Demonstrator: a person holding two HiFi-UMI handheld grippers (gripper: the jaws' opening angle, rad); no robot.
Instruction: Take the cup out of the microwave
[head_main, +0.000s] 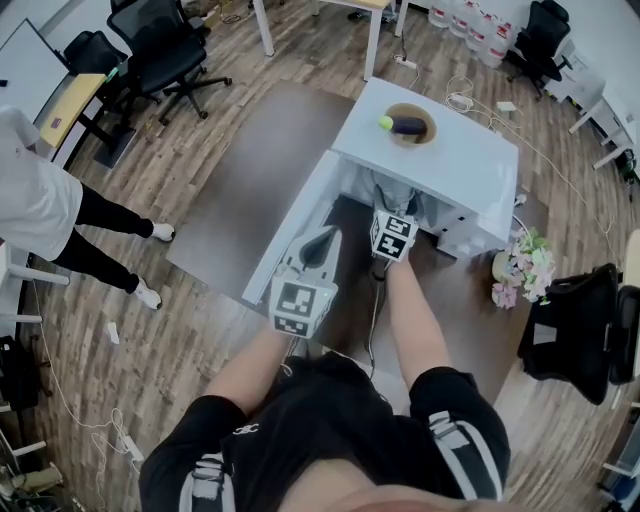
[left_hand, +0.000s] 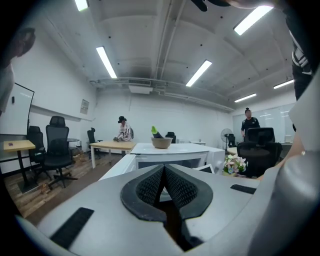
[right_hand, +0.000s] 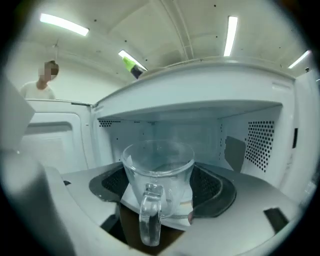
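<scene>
A clear glass cup (right_hand: 159, 167) with its handle towards the camera sits between the black pads of my right gripper (right_hand: 162, 184), which press on its sides. It is at the mouth of the white microwave (right_hand: 250, 145), whose door (right_hand: 55, 140) hangs open to the left. In the head view my right gripper (head_main: 388, 200) reaches into the microwave (head_main: 470, 170) and the cup is hidden. My left gripper (left_hand: 164, 170) is shut on nothing, its pads together. It hovers in front of the open door (head_main: 285, 235), apart from the cup.
A brown bowl (head_main: 408, 125) with an aubergine and a green thing stands on top of the microwave. A pot of flowers (head_main: 520, 268) and a black chair (head_main: 580, 320) are at the right. A person (head_main: 45, 205) stands at the left, and office chairs (head_main: 160, 50) behind.
</scene>
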